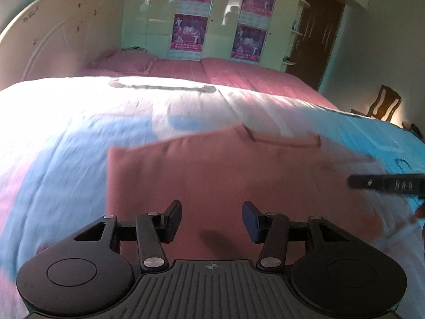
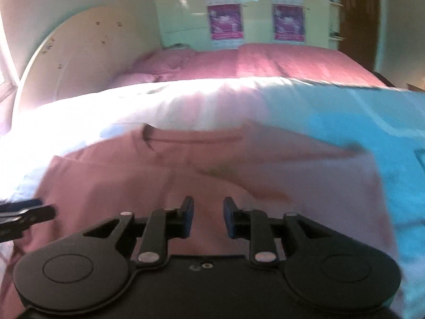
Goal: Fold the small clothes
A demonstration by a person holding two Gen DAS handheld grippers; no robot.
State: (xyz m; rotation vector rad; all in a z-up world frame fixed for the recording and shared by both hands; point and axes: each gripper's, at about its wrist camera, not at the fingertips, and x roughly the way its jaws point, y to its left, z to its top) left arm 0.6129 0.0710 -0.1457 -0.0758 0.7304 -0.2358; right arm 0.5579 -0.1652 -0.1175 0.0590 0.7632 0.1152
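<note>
Left gripper [image 1: 212, 220]: jaws apart, nothing between the pads, pink cloth visible through the gap. It sits over the near edge of the pink garment [image 1: 212, 175].

Right gripper [image 2: 208, 218]: jaws also apart, narrower gap than the left, nothing clamped, only pink fabric showing behind. In the left wrist view its finger comes in from the right edge, over the garment's right side; white letters on it, blurred, look like "DAG" but I can't confirm.

The garment lies flat on the light blue and white sheet [image 1: 79, 122], spread on the bed [image 1: 265, 77]. Looks like a small top, partly folded: the left edge is straight. Neck opening [image 2: 191, 138] on the far side, so the neckline points away from both cameras and the bottom edge is nearest the grippers. Long axis can't be told. Both views motion-blurred.

Farther: a dark flat strip [image 1: 162, 86] on the sheet near its far edge, can't identify. Beyond it, red-pink bedcover and pillow [image 1: 124, 61]; white rounded headboard [image 1: 53, 34] at left.

Back wall: glossy pale wardrobe [image 1: 220, 18] with four purple-pink posters [image 1: 189, 32]; print unreadable. Dark wooden door [image 1: 316, 34] right of it, wooden chair [image 1: 382, 103] far right.

No containers in view.
</note>
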